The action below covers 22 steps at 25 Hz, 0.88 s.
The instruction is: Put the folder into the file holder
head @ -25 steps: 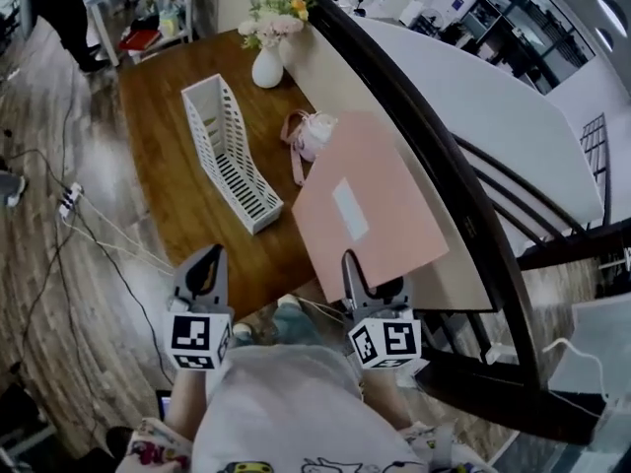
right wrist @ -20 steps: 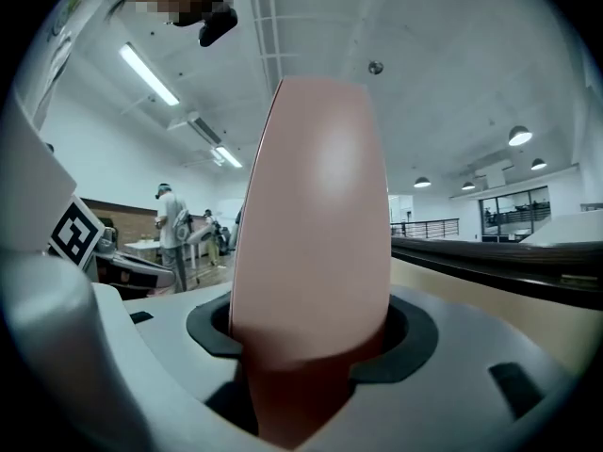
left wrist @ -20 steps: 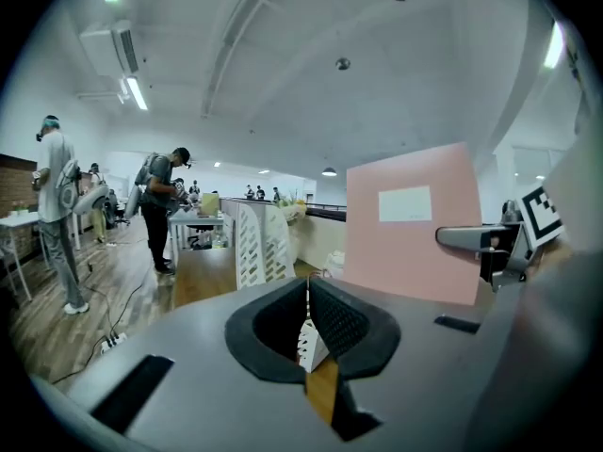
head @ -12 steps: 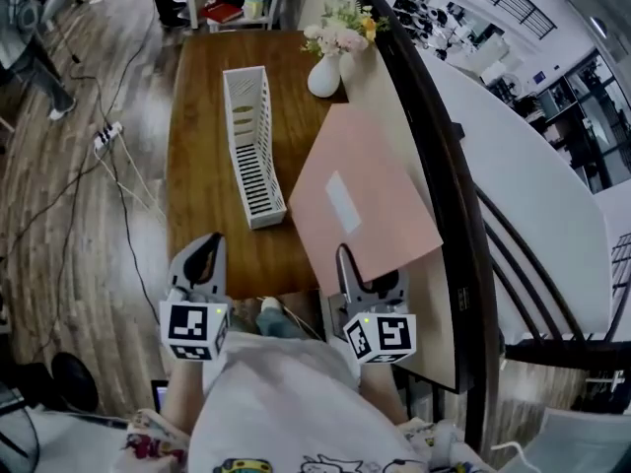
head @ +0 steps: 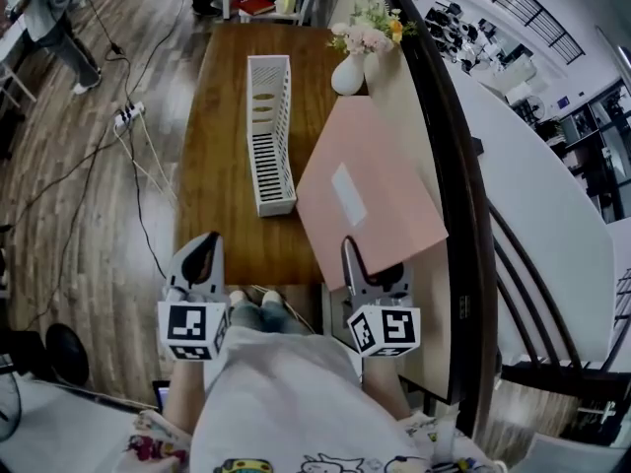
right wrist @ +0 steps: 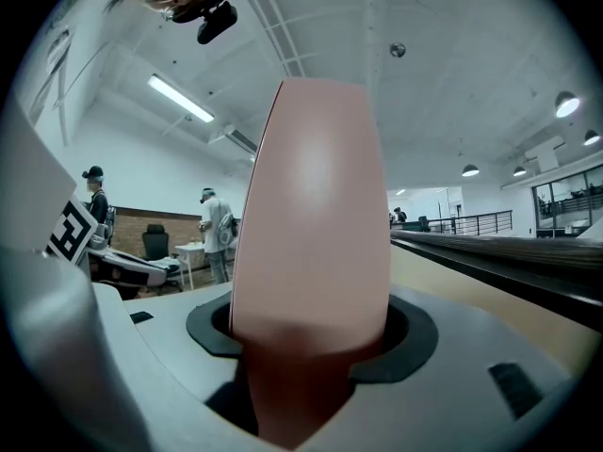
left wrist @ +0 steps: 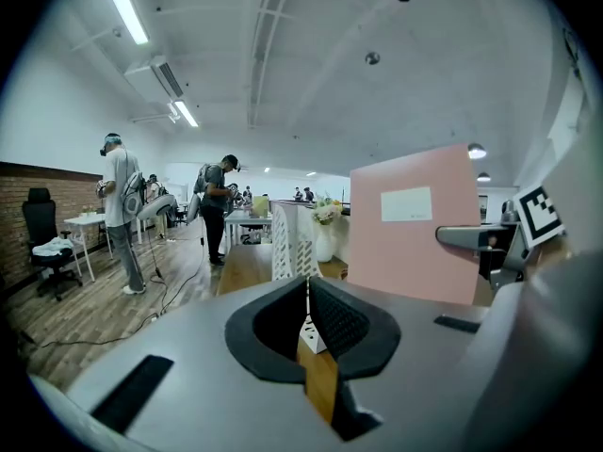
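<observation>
Far L, a power strip [head: 128, 116] w/ cables lies on the wood floor. My L gripper [head: 202, 249] hangs off the near-L corner of the bench [head: 222, 166]. Its own view shows the jaws together w/ only a hairline slit between the pads, nothing in them. The white file holder [head: 271, 136] stands mid-bench, long axis running away from me, open top up. Just R of it I see the pink folder [head: 370, 190], white label facing up, tilted and lifted over the bench's R side. It's outside the holder. My R gripper [head: 365, 264] is clamped on the folder's near edge; in the R gripper view the pink sheet fills the jaw gap. A white vase of flowers [head: 347, 72] sits at the bench's far R corner, beyond the folder.
</observation>
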Each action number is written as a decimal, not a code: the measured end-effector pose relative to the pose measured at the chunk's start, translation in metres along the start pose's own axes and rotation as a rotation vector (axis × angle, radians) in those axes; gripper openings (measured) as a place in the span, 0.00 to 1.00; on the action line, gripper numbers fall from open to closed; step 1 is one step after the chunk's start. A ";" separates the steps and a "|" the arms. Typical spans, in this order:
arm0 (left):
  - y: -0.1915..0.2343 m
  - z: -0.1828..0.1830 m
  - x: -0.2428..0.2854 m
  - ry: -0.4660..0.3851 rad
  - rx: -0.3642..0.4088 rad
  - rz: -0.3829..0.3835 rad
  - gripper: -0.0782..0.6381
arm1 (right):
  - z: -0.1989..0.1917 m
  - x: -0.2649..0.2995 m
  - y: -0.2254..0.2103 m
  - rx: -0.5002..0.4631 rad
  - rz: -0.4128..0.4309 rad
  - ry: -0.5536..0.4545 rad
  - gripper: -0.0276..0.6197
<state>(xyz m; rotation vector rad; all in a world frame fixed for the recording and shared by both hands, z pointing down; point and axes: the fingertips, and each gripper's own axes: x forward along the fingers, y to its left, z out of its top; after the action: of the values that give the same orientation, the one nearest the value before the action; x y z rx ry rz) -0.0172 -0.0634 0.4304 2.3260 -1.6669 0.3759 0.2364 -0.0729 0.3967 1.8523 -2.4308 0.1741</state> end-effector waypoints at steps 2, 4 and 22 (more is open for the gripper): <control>0.003 -0.002 -0.002 0.002 0.001 0.003 0.12 | -0.001 0.000 0.001 -0.003 -0.004 -0.001 0.47; 0.005 -0.002 -0.003 0.000 0.003 -0.005 0.12 | 0.000 -0.001 0.003 -0.009 -0.011 -0.003 0.47; 0.009 0.004 0.001 -0.031 0.000 -0.051 0.12 | 0.045 0.007 0.019 -0.075 -0.023 -0.091 0.47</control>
<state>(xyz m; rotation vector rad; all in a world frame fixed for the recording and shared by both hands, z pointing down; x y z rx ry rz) -0.0249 -0.0686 0.4279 2.3806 -1.6179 0.3308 0.2163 -0.0804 0.3527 1.8950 -2.4369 -0.0035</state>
